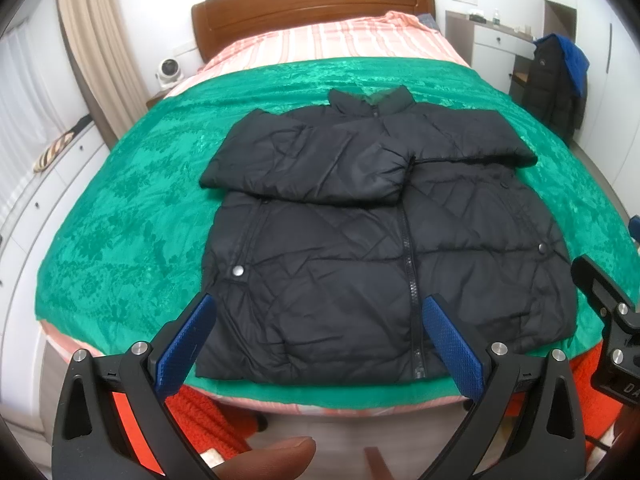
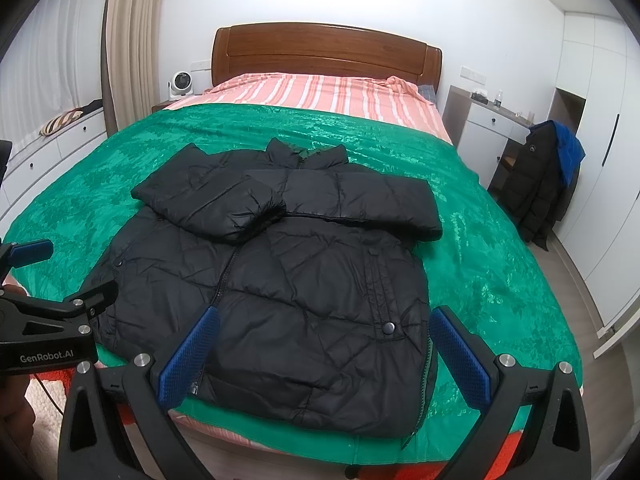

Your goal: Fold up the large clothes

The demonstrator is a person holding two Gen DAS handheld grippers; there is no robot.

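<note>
A black puffer jacket [image 1: 360,240] lies front-up on the green blanket [image 1: 132,216] that covers the foot half of the bed, its hem close to the foot edge and its collar pointing toward the wooden headboard [image 1: 312,4]. Both sleeves are folded in across the chest, the ends meeting near the zip, one overlapping the other slightly. The zip runs down the middle to the hem, with a metal snap on each side of it.

The left gripper [image 1: 320,340] hangs over the foot edge of the bed, its blue-padded fingers [image 1: 188,344] spread wide apart above the jacket's hem, holding nothing. The right gripper [image 2: 324,348] hovers beside it, over the hem's other half, fingers likewise spread wide and empty. Neither touches the cloth as far as I can tell.

Beyond the blanket, a pink striped sheet [image 2: 320,92] covers the head of the bed. A dark coat [image 2: 536,184] hangs off to one side by the white cabinets.
</note>
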